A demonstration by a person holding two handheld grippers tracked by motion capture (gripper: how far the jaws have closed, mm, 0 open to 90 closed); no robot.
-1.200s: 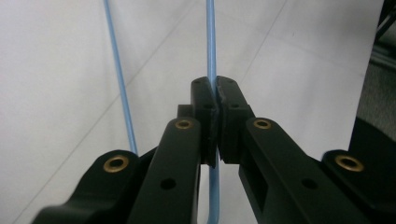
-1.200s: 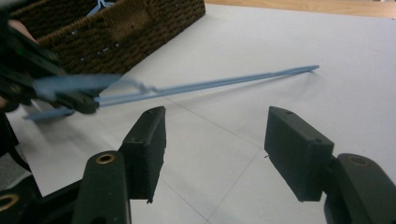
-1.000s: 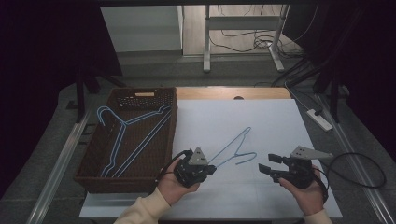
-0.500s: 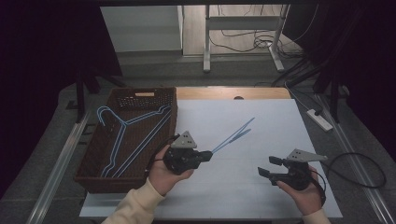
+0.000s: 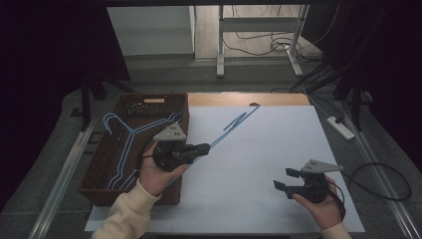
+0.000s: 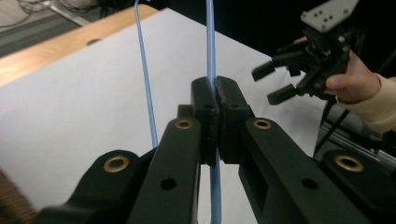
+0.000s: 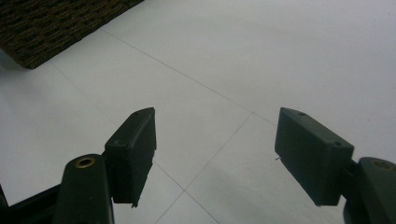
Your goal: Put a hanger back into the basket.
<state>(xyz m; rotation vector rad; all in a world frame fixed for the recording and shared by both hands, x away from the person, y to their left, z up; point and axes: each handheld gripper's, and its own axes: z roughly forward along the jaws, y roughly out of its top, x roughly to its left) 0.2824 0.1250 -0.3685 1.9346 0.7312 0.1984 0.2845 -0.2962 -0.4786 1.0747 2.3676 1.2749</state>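
1. At the left of the white surface (image 5: 259, 164), in the high view, the left gripper (image 5: 201, 148) is sitting in the person's left hand (image 5: 157, 174), just beside the right wall of the wicker basket (image 5: 112, 169), with its jaws pointing toward the far right corner.
2. Its jaws are pressing together on a blue wire hanger (image 5: 234, 128); in the left gripper view the pads are meeting on one wire of the hanger (image 6: 210, 56), while a second wire is running upward just to the left of them.
3. The held hanger is slanting away from the jaws over the white sheet, with its far end reaching the wooden strip (image 5: 249, 99) at the back edge of the surface; whether that end is touching anything cannot be told.
4. Inside the basket, more blue hangers (image 5: 124, 142) are lying flat, overlapping one another, with a hook toward the left wall.
5. At the near right of the surface, the right gripper (image 5: 283, 180) is resting in the person's right hand (image 5: 321, 204), well apart from the left one; in the left gripper view it (image 6: 273, 81) is appearing at the upper right.
6. The right jaws have just been opening and are standing wide apart with nothing between them; in the right gripper view, bare white sheet (image 7: 224, 93) is lying under the gap, and a corner of the basket (image 7: 51, 23) is showing at the upper left.
7. A black cable (image 5: 383, 174) is trailing from the right gripper off the right edge of the sheet.
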